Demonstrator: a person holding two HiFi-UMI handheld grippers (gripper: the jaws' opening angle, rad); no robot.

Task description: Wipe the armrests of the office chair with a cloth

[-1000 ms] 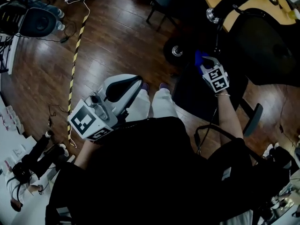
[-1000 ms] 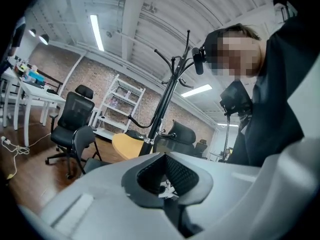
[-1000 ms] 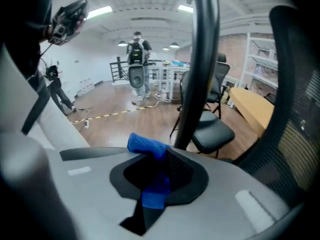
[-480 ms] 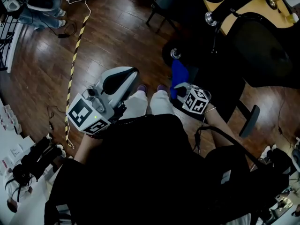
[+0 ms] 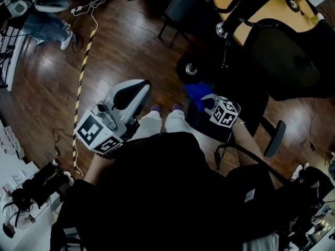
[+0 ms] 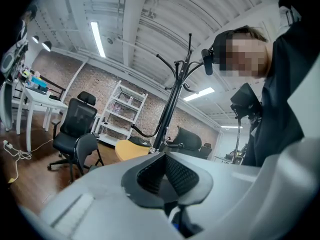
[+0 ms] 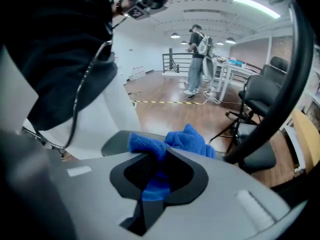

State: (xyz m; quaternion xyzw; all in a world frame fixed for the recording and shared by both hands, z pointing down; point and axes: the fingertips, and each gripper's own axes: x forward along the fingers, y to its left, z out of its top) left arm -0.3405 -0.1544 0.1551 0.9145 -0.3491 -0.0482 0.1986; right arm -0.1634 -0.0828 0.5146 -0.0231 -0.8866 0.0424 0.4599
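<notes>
right tongs (image 5: 205,101) have swung back toward my knees (image 5: 166,120), clenched on the blue cloth (image 5: 197,91), well apart from the armrest (image 5: 274,138). no wiping happening now. left tongs (image 5: 137,89) clenched, empty.

Your cloth (image 7: 172,140) is a bright blue, fuzzy rag, crumpled and pinched between the closed jaws of your right gripper (image 7: 156,166), with most of its bulk bunched up beyond the pads. In the head view it shows at the edge of the black office chair (image 5: 282,61)'s seat. The one armrest (image 5: 275,138) you can see, a narrow dark pad, lies well apart from it.
</notes>
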